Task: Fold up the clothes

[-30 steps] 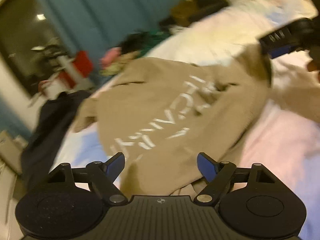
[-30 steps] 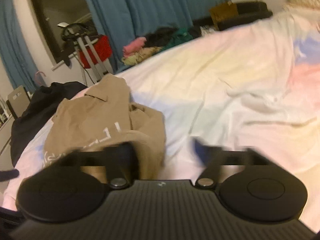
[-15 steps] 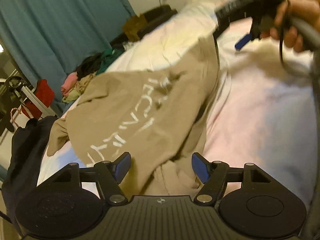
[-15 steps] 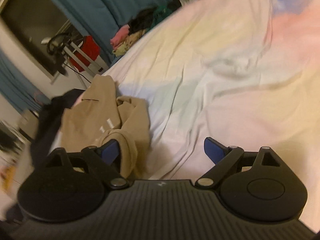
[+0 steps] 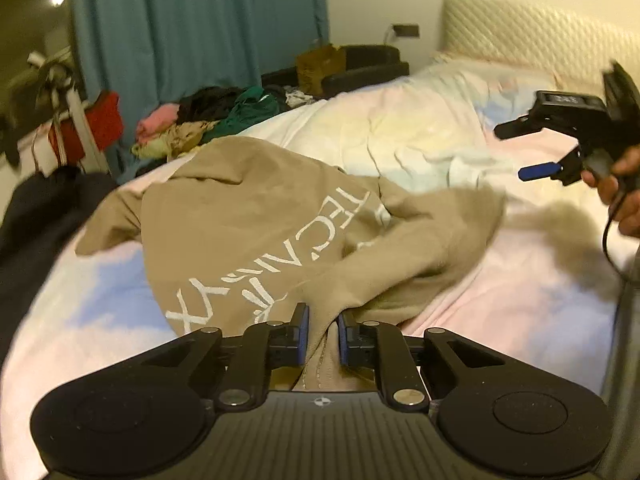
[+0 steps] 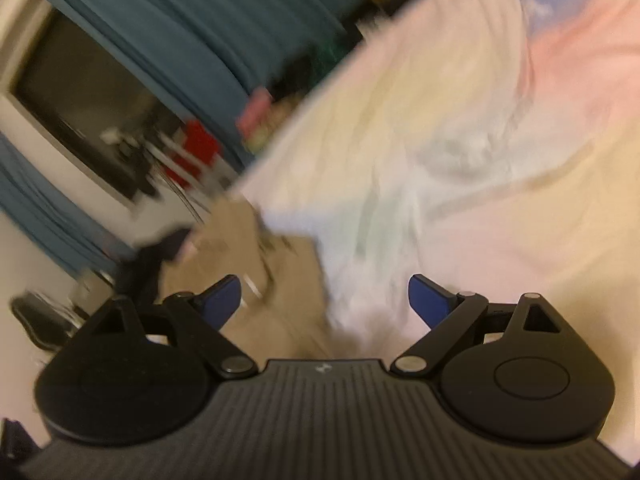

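A tan sweatshirt (image 5: 256, 220) with white lettering lies rumpled on the pastel bed sheet (image 5: 420, 140). My left gripper (image 5: 323, 334) is shut on a fold of its near edge, with cloth bunched between the blue pads. My right gripper (image 6: 325, 300) is open and empty above the bed, with the sweatshirt (image 6: 256, 280) blurred below its left finger. The right gripper also shows in the left wrist view (image 5: 560, 148), held in a hand at the far right, clear of the cloth.
A dark garment (image 5: 44, 208) lies at the bed's left edge. A pile of clothes (image 5: 208, 120) sits at the far side before teal curtains (image 5: 192, 28). A padded headboard (image 5: 532, 36) is at the back right. A red item on a rack (image 5: 96, 124) stands left.
My left gripper has closed on the sweatshirt's near edge. My right gripper has let go of the sweatshirt's far side, opened, and swung away to the right; that side has dropped onto the bed.
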The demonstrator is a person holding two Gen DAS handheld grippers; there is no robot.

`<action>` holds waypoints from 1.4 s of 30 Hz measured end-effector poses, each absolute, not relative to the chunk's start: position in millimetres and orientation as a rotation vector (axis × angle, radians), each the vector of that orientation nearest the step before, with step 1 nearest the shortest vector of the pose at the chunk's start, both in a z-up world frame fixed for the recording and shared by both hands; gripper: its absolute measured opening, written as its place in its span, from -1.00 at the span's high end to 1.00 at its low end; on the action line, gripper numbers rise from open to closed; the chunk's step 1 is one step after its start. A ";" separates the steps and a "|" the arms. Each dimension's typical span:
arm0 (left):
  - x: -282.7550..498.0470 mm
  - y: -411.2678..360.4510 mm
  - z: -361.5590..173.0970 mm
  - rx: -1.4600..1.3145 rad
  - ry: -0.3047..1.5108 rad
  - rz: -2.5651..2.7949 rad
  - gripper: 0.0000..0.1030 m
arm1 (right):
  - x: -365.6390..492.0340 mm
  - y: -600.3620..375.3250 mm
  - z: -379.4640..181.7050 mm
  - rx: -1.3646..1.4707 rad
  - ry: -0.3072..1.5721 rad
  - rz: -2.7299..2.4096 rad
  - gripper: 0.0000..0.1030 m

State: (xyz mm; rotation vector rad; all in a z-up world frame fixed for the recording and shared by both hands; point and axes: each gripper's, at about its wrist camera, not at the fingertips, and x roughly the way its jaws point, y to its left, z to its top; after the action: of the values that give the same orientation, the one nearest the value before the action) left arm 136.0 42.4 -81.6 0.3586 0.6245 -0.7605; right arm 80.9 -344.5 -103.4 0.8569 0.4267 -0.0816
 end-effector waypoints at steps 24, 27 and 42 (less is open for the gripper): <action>155.1 40.0 -85.8 0.196 0.718 -0.680 0.66 | 134.3 -265.5 -163.6 1.170 0.606 0.364 0.73; 151.3 37.9 -85.1 0.222 0.700 -0.678 0.58 | 136.1 -267.0 -155.1 1.146 0.563 0.378 0.81; 88.5 -15.1 -73.8 0.514 0.422 -0.638 -0.68 | 139.6 -270.1 -122.3 1.065 0.392 0.451 0.85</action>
State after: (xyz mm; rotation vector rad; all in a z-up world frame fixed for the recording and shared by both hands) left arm 88.5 -15.1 -73.8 0.5139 0.4219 -0.6383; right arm 139.6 -270.1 -122.3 1.0652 0.3917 0.4509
